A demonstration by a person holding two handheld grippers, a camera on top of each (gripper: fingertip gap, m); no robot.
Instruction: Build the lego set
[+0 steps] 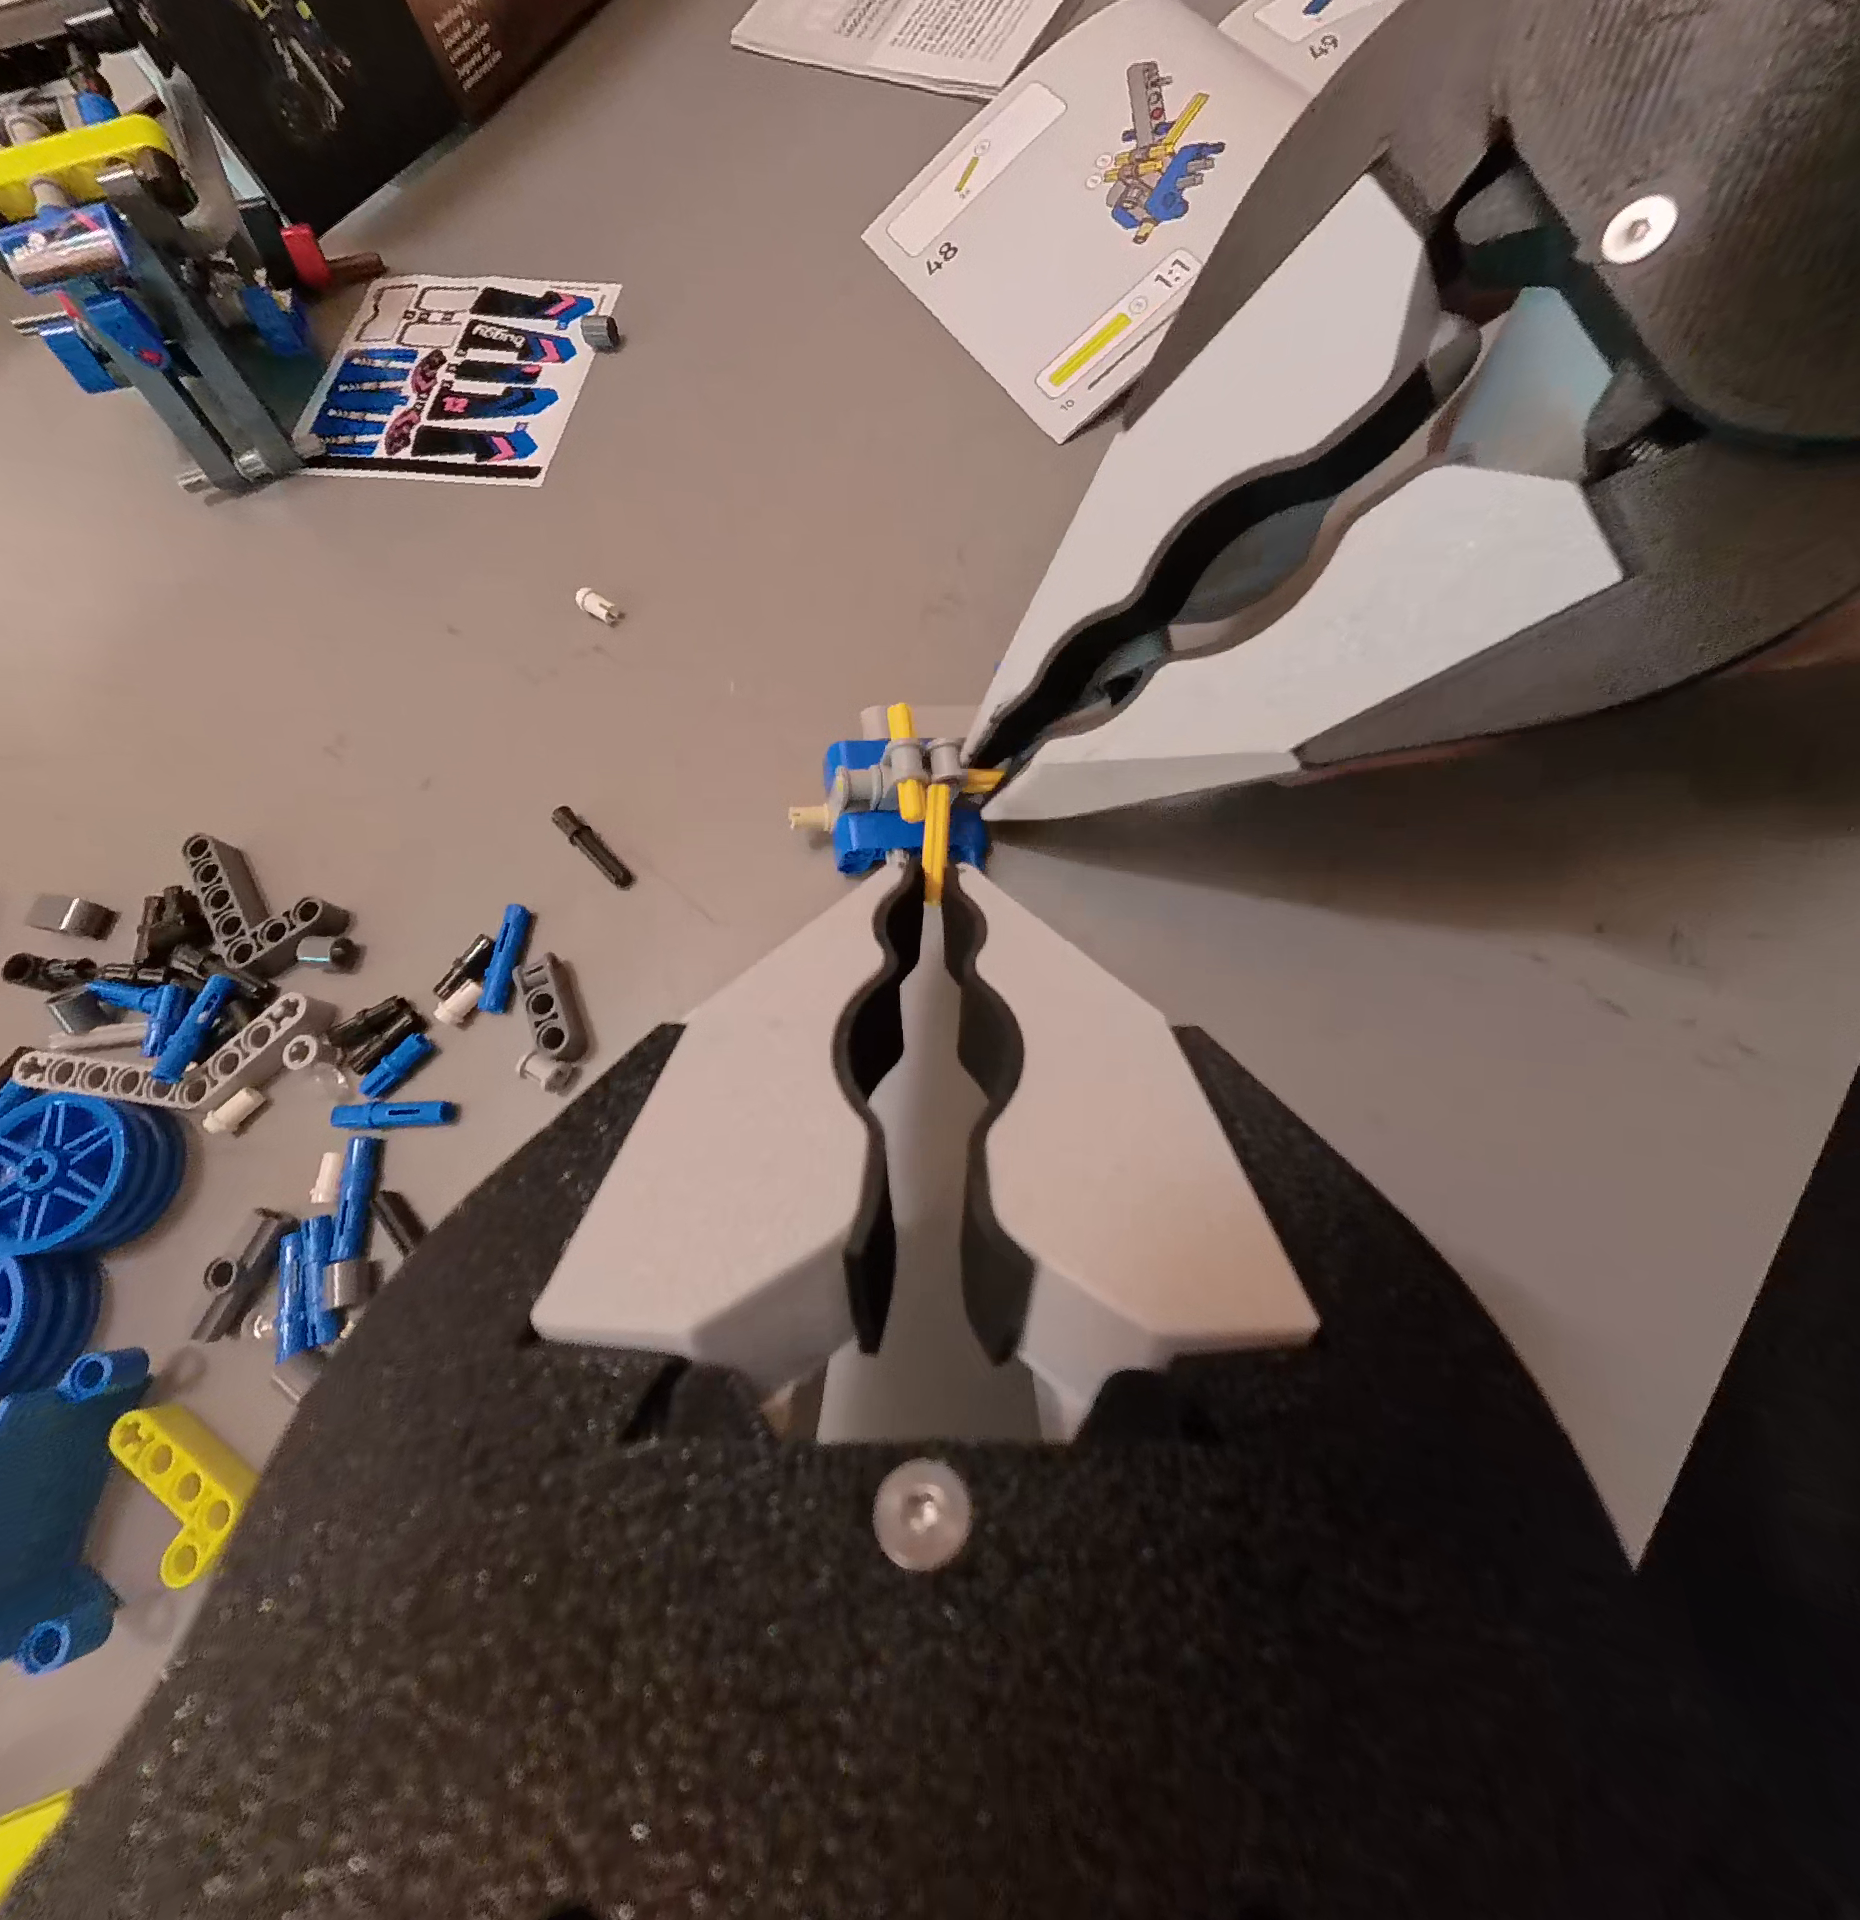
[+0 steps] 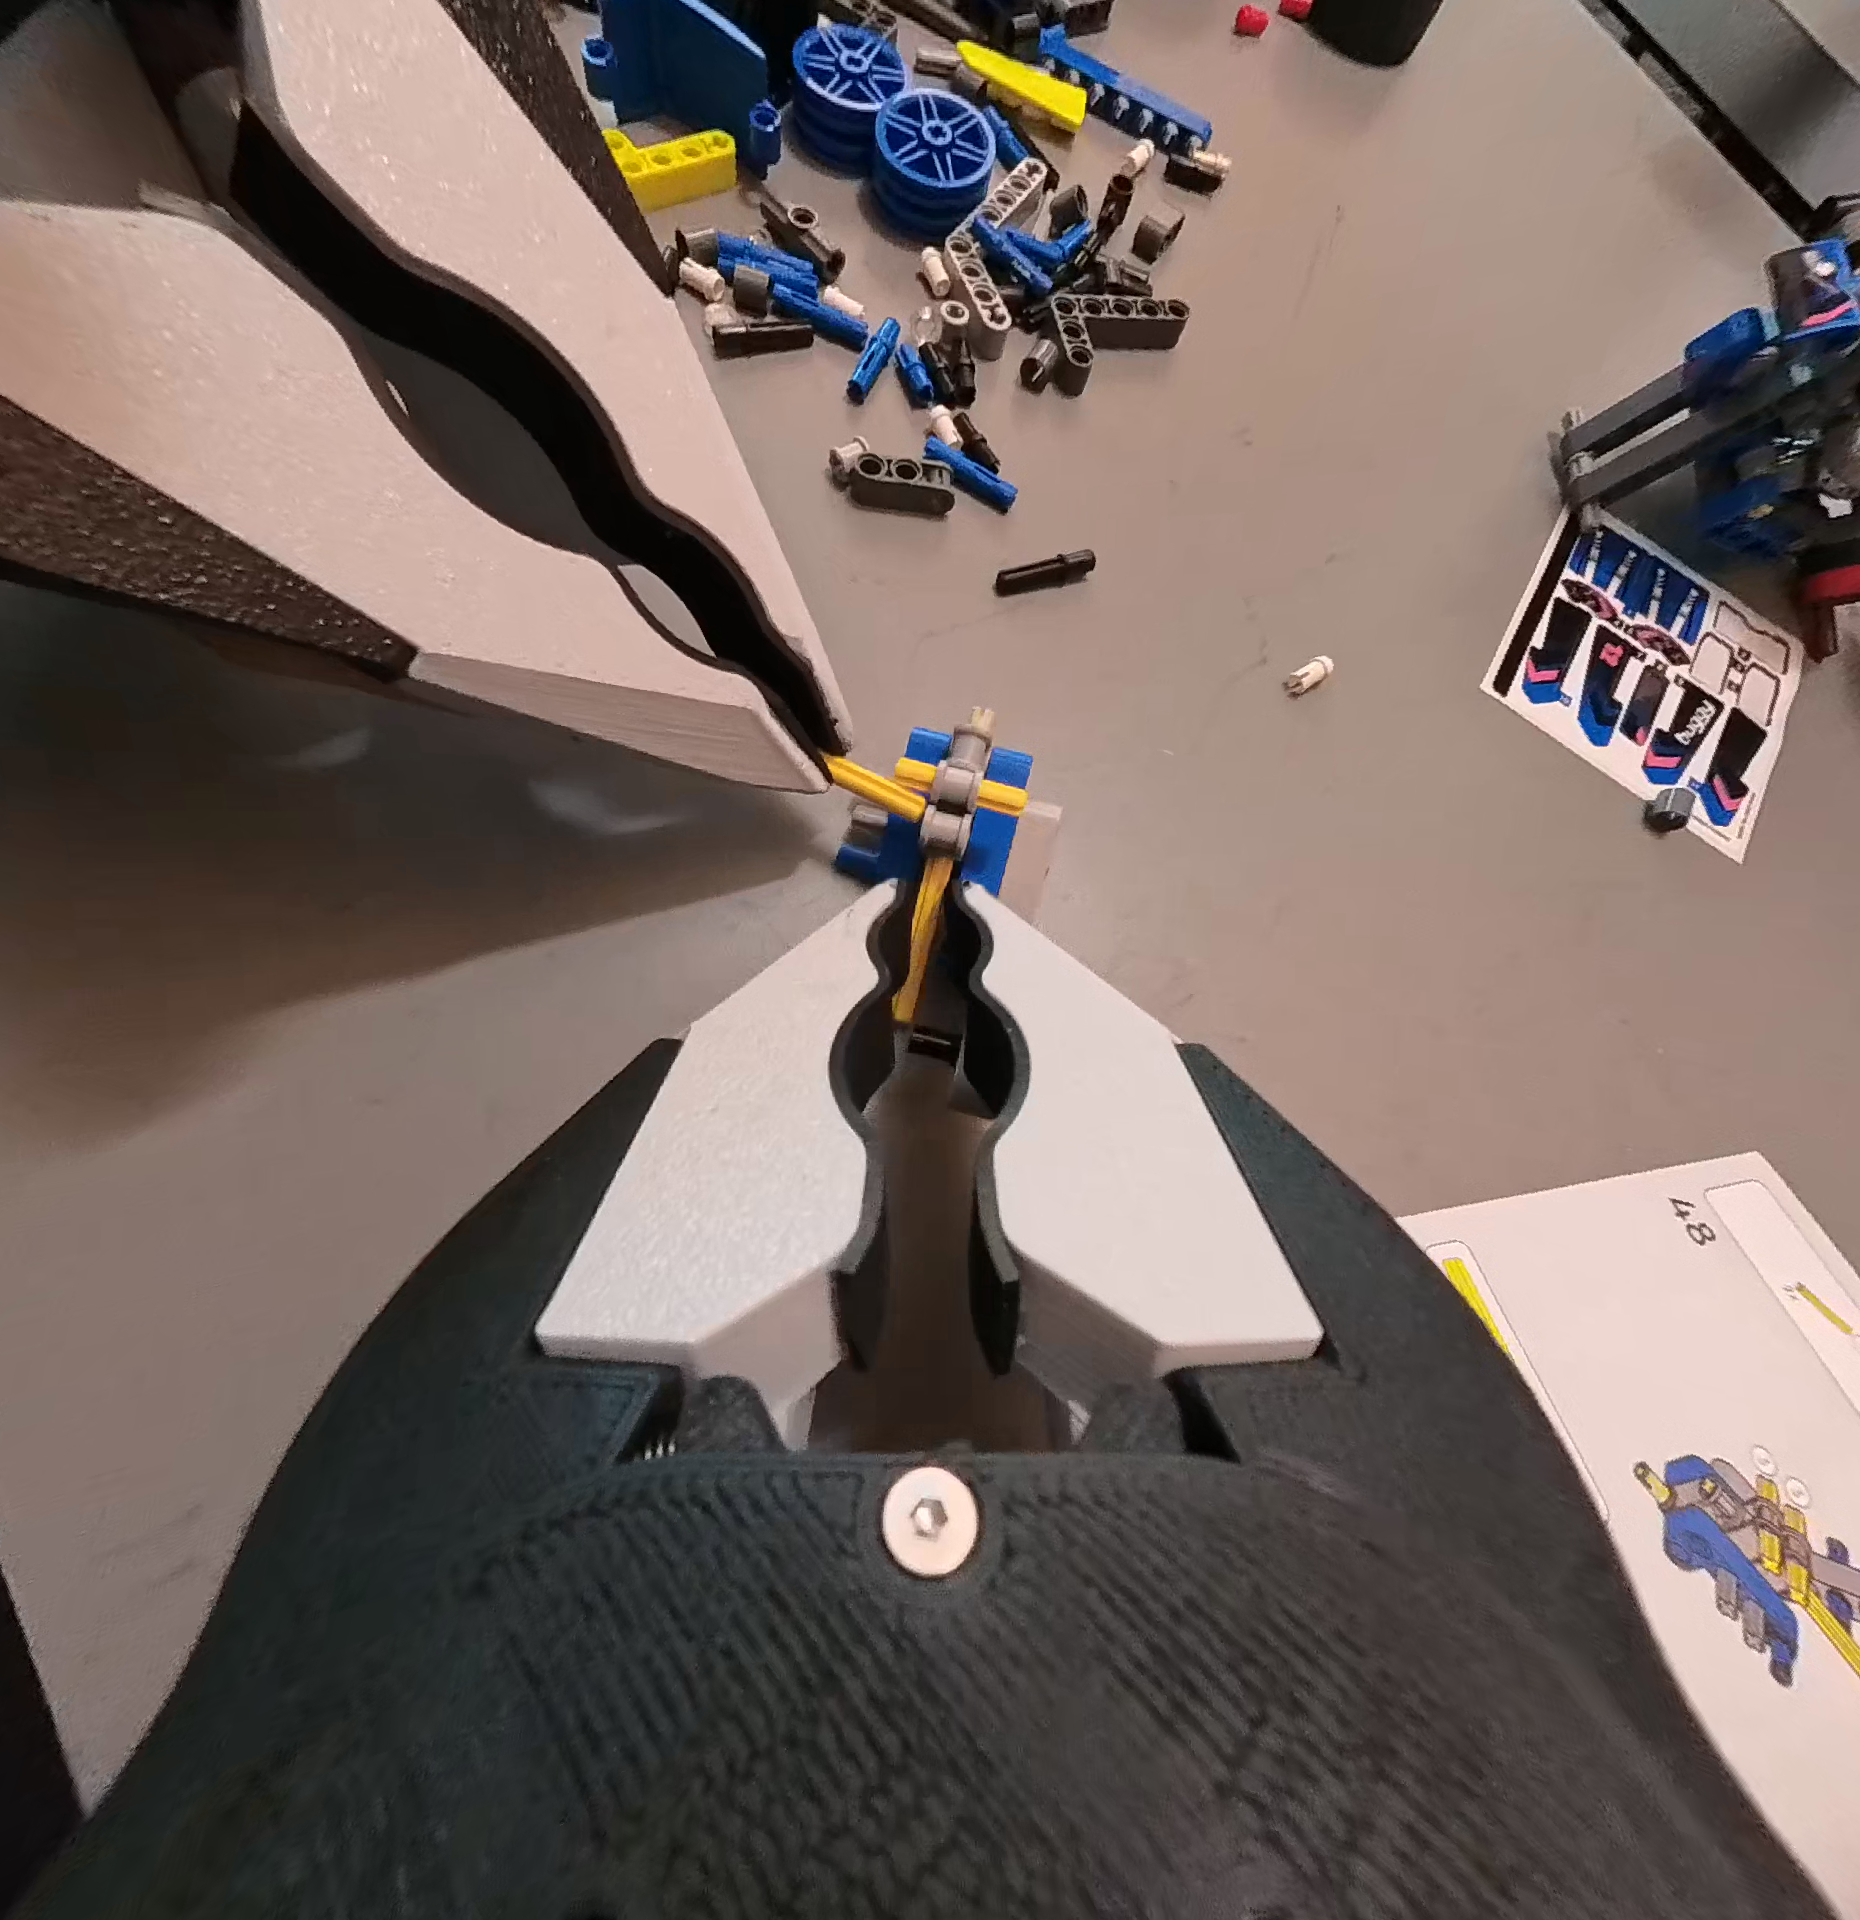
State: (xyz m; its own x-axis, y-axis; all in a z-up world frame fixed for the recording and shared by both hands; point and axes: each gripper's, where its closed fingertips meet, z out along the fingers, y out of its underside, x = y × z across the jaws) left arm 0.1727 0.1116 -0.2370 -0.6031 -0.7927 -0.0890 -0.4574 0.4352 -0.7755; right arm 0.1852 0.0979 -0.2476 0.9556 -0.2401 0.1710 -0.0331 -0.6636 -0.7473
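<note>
At frame centre, the left gripper (image 1: 931, 899) is closed on the tip of a yellow axle (image 1: 935, 831) sticking out of the small blue sub-assembly (image 1: 884, 821) on the grey counter (image 1: 1321, 1039). The right gripper (image 2: 931, 904) is closed on a second yellow axle (image 2: 921, 956) of that same piece. Loose parts (image 1: 282, 1039) lie lower left, a sticker sheet (image 1: 458, 379) upper left, and the instruction booklet (image 1: 1061, 229) upper right.

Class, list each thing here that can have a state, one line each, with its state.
Left hand-held gripper: shut on a yellow axle.
Right hand-held gripper: shut on the other yellow axle.
Blue sub-assembly: part-built, between both grippers.
Instruction booklet: open.
Sticker sheet: flat, some stickers gone.
</note>
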